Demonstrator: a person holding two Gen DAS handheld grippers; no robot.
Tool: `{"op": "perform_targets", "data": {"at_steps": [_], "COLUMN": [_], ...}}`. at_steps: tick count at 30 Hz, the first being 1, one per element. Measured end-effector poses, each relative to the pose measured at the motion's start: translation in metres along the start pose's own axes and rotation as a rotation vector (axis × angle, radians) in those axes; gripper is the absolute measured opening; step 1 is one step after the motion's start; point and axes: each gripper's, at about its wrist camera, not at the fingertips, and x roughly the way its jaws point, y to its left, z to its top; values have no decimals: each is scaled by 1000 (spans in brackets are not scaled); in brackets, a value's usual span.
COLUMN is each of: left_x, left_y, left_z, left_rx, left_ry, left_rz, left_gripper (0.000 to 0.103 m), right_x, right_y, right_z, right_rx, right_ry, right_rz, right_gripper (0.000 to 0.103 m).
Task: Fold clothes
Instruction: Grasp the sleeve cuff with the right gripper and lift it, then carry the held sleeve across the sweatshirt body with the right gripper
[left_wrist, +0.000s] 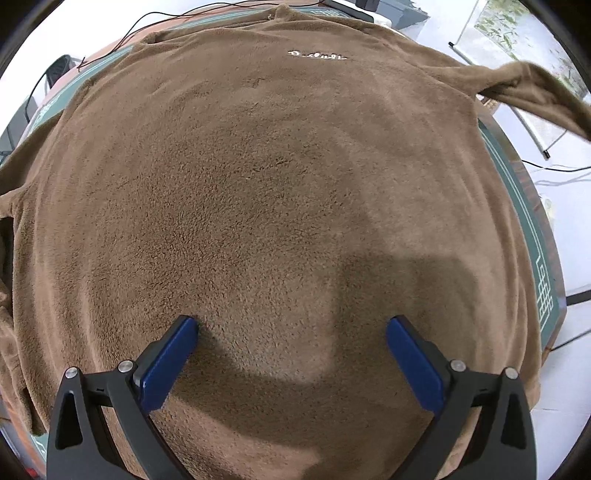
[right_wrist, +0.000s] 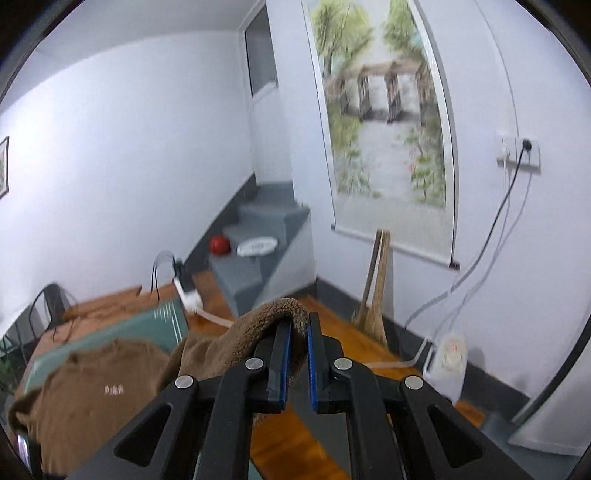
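My left gripper (left_wrist: 291, 328) hovers over the brown fleece top (left_wrist: 258, 206) spread on the green worktop (left_wrist: 532, 236), jaws wide apart (holding nothing). My right gripper (right_wrist: 299, 323) clamps its raised sleeve (right_wrist: 258, 325).

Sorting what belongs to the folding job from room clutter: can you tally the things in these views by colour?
Brown: 1, the fleece top, one sleeve pinched in the right gripper
Green: 1, the table mat
Red: 1, the ball on the stairs
White: 1, the plate beside it
Blue-padded: 2, the right gripper and the left gripper, jaws wide apart
Total: 6
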Motion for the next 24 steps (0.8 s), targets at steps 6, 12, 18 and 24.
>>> {"op": "perform_targets", "data": {"at_steps": [6, 12, 18, 24], "left_x": [-3, -8, -8, -1], "left_y": [11, 29, 70, 71], "left_z": [-10, 2, 25, 25], "left_rx": [38, -10, -68, -76], "left_ry": [2, 1, -12, -4], "left_rz": [-27, -129, -153, -179], "left_gripper": [103, 103, 103, 103], "right_x": [8, 12, 45, 80], "right_y": [38, 45, 85, 71], "right_z": [32, 74, 64, 2], "right_rx": [-34, 50, -15, 113], "right_ry": [-92, -213, -44, 219], "right_rz": [5, -67, 128, 180], "right_gripper": [8, 8, 9, 34]}}
